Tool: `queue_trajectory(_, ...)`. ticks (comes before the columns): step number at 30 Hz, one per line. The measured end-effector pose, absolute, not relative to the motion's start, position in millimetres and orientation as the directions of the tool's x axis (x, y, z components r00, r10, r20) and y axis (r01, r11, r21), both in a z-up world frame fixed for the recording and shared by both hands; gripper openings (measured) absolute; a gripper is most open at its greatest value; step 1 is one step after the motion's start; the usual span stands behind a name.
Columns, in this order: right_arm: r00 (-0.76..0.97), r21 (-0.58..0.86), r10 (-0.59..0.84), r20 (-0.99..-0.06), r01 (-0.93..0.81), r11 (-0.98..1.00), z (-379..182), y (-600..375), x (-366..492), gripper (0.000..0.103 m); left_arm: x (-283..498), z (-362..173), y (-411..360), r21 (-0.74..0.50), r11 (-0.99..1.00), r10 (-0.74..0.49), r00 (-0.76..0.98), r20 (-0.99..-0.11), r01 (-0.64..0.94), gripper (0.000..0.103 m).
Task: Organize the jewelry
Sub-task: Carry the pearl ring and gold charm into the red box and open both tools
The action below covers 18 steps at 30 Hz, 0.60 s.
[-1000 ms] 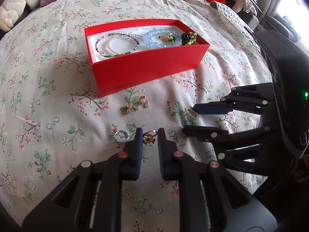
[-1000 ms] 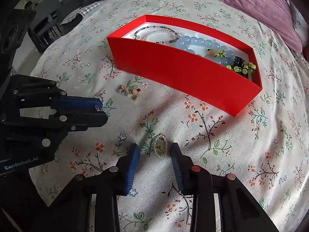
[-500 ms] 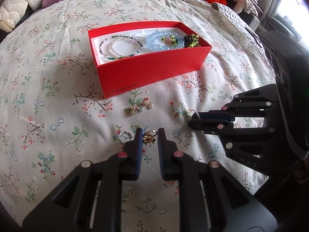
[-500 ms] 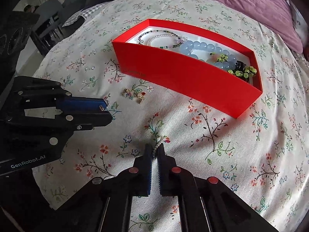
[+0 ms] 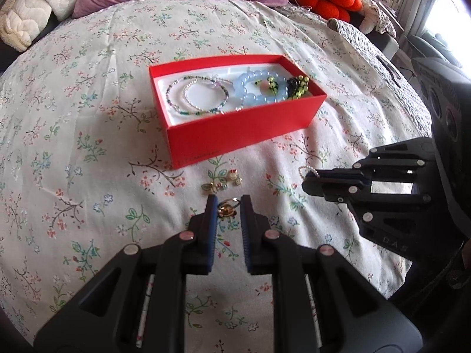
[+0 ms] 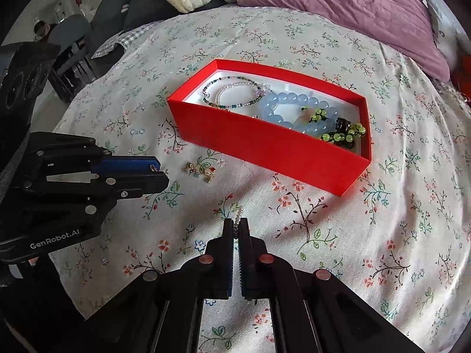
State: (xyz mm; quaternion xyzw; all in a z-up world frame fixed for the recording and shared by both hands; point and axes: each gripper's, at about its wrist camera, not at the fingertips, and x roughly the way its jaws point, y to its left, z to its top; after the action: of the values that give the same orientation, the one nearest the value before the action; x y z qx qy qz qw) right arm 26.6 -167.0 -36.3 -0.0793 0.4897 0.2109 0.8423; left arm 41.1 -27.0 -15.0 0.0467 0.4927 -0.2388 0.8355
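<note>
My right gripper pinches the pearl ring; my left gripper clasps the gold ring. The red box lies straight ahead of both (long side facing me).

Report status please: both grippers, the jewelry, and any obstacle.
Left gripper shut on gold ring. Right gripper shut on pearl ring. Red box open, bracelets inside. Small charms loose on bedspread; path clear.

pearl ring in right gripper
</note>
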Motion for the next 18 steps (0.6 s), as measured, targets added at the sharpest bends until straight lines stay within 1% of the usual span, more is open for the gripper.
queue_trajectory(8, 0.481, 0.084, 0.291, -0.827, -0.407, 0.91, -6.1, -174.9, 32.2, 0.003, 50.7, 4.7, -28.3, -0.162, 0.889, -0.364, 0.449, -0.816, 0.428, 0.017)
queue_trajectory(18, 0.552, 0.09, 0.295, -0.78, -0.368, 0.926, 27.1, -177.8, 47.1, 0.003, 69.1, 22.8, -30.4, -0.145, 0.909, -0.348, 0.518, -0.782, 0.392, 0.017)
